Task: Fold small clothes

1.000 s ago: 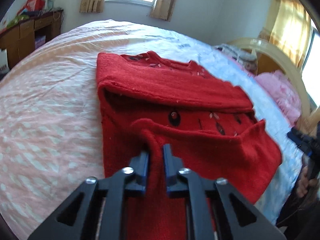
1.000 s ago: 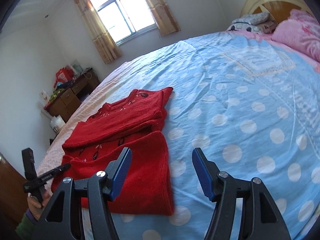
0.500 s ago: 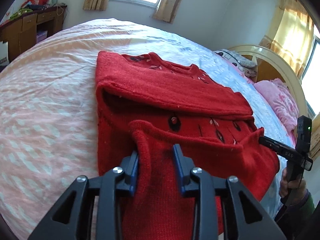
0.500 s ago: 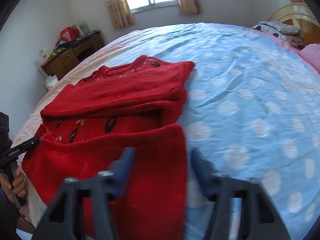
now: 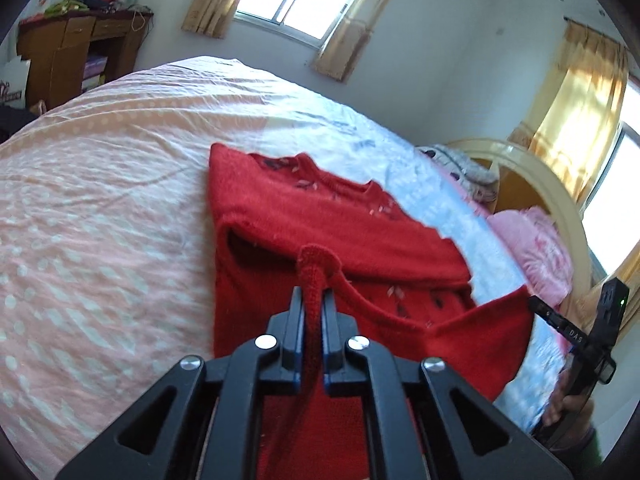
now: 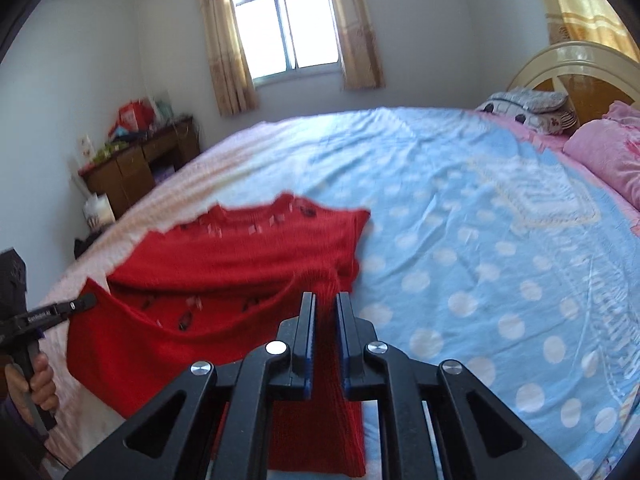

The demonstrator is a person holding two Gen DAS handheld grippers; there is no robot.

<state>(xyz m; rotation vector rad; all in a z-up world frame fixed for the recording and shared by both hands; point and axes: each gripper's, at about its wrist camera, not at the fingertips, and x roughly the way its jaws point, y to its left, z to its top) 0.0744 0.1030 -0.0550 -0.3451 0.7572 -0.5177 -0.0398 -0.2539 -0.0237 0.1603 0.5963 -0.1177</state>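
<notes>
A red knitted sweater (image 5: 320,216) lies on the bed, its sleeves folded across the body. My left gripper (image 5: 313,300) is shut on the left corner of the sweater's hem and holds it lifted above the body. My right gripper (image 6: 325,304) is shut on the right corner of the same hem (image 6: 326,280), also lifted. The hem edge sags between the two grippers. The sweater shows in the right wrist view (image 6: 240,252) too. The right gripper appears at the right edge of the left wrist view (image 5: 576,336), and the left gripper at the left edge of the right wrist view (image 6: 48,312).
The bed sheet is pink (image 5: 100,200) on one side and blue with white dots (image 6: 500,240) on the other. Pink pillows (image 6: 608,160) and a headboard (image 6: 572,68) are at the head. A wooden desk (image 6: 136,168) stands by the wall.
Both grippers have closed on the hem corners and lifted them up and forward over the sweater. The right gripper was open one second ago.
</notes>
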